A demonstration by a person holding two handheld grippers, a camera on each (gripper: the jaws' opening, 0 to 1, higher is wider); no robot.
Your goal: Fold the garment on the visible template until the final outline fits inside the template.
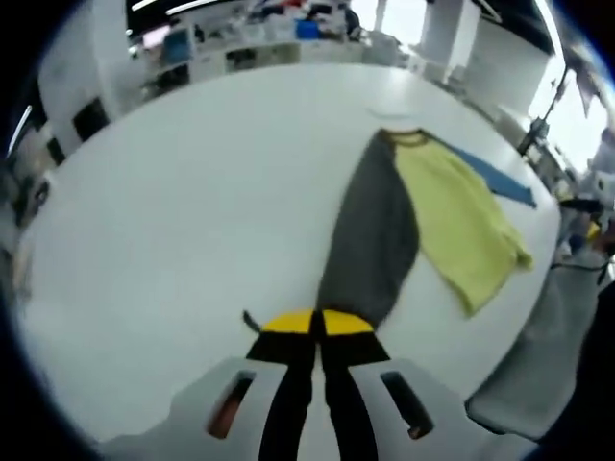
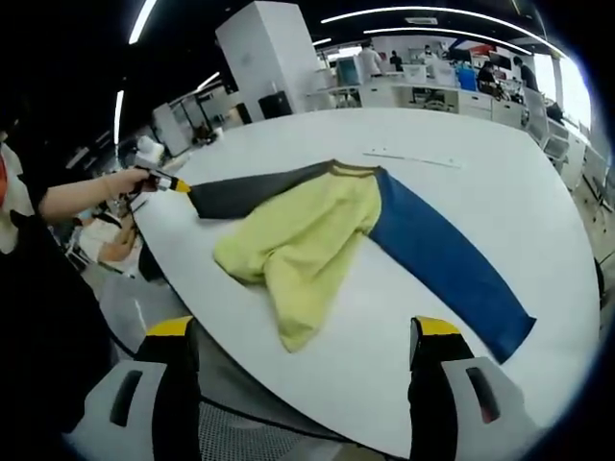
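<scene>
A long-sleeved garment lies flat on the round white table [image 2: 480, 173]. Its body is yellow [image 2: 307, 240], one sleeve is grey [image 2: 250, 192] and the other is blue [image 2: 442, 259]. In the left gripper view my left gripper [image 1: 317, 322] is shut on the cuff end of the grey sleeve [image 1: 370, 230], which runs away from the jaws to the collar. The yellow body [image 1: 461, 221] and blue sleeve [image 1: 500, 178] lie to its right. The right gripper view shows the left gripper [image 2: 165, 181] in a person's hand at the table's left edge. My right gripper [image 2: 306, 336] stands open over the near table edge, holding nothing.
A thin pale strip [image 2: 413, 157] lies on the table beyond the collar. Grey fabric [image 1: 538, 365] hangs off the table's edge at the right. Desks, screens and a white pillar [image 2: 274, 53] stand behind the table. Bare tabletop [image 1: 192, 211] spreads left of the grey sleeve.
</scene>
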